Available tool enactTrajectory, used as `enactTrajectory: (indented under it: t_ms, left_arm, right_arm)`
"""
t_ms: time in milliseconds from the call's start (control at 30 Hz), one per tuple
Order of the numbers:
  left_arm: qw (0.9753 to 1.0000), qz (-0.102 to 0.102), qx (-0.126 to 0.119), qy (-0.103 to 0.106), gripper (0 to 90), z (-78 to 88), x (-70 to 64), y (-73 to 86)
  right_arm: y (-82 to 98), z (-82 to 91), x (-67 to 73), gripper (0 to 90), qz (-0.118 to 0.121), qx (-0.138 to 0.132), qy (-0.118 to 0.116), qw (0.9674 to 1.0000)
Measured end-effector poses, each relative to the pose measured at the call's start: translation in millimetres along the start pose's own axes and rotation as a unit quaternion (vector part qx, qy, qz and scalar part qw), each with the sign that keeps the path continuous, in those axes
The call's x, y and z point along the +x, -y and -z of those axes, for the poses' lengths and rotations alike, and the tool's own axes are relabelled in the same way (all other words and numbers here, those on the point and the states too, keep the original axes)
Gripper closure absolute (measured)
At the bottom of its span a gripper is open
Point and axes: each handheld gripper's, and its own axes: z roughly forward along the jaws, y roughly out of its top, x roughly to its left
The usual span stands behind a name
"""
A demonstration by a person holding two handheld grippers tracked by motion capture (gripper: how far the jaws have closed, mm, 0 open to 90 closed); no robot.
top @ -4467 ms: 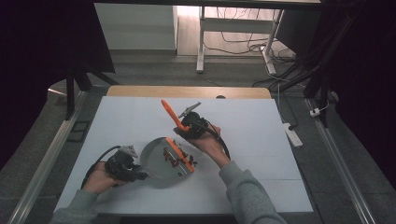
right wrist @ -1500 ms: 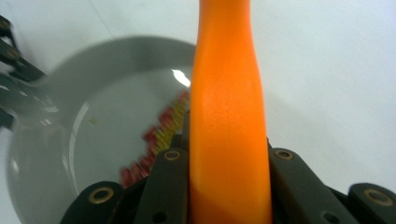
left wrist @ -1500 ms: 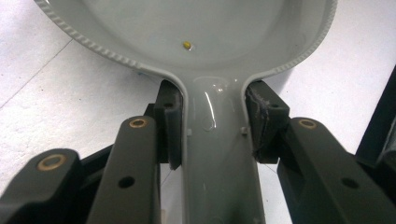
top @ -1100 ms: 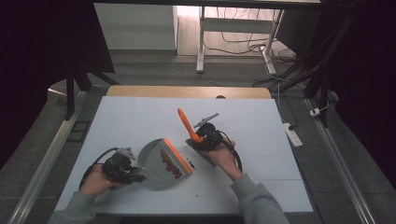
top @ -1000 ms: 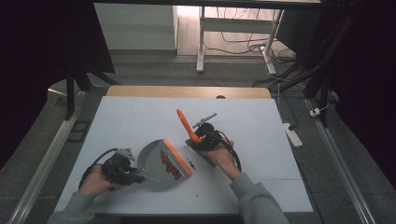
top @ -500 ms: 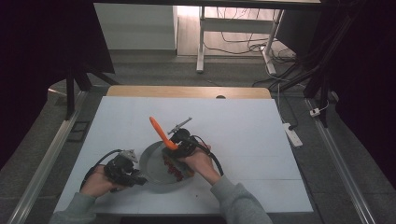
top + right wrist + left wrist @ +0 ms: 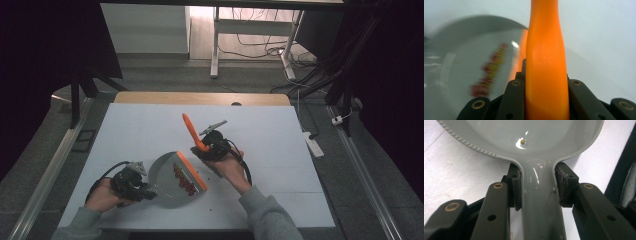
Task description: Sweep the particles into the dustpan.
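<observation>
Holding one dustpan (image 7: 172,176), one brush (image 7: 191,132).

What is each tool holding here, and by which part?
Left tool: grey dustpan, by its handle neck. Right tool: orange brush, by its handle.

We see a white table (image 7: 150,125) on grey floor (image 7: 165,75), dark walls, a white desk frame (image 7: 216,45) behind.

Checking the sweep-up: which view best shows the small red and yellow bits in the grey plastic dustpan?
The high view: the bits lie sharp near the grey dustpan's orange lip. The right gripper view blurs them; the left gripper view shows one yellow grain.
</observation>
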Motion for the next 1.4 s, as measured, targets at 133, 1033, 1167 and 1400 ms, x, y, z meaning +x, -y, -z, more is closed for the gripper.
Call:
enactTrajectory:
  t_ms: [133,1033,1167,1400]
  left_arm:
    - [1.0000,0.001,0.004,0.000,61.8,-0.7,-0.9,-0.5]
    - [0.9998,-0.005,-0.009,0.016,61.8,0.1,-0.8,23.9]
    - [0.9995,-0.018,-0.013,0.022,61.8,6.5,-2.4,35.9]
    - [0.9979,-0.050,-0.012,0.039,61.8,11.7,-15.9,45.6]
  right_arm:
    - [4.1,-17.1,-7.7,77.3,-0.012,0.030,0.009,0.9994]
    - [5.8,17.9,12.5,77.4,-0.002,-0.032,-0.042,0.9986]
    - [28.2,29.2,7.6,77.4,-0.012,-0.025,-0.033,0.9991]
    - [56.8,35.4,18.4,77.3,-0.016,0.006,-0.029,0.9994]
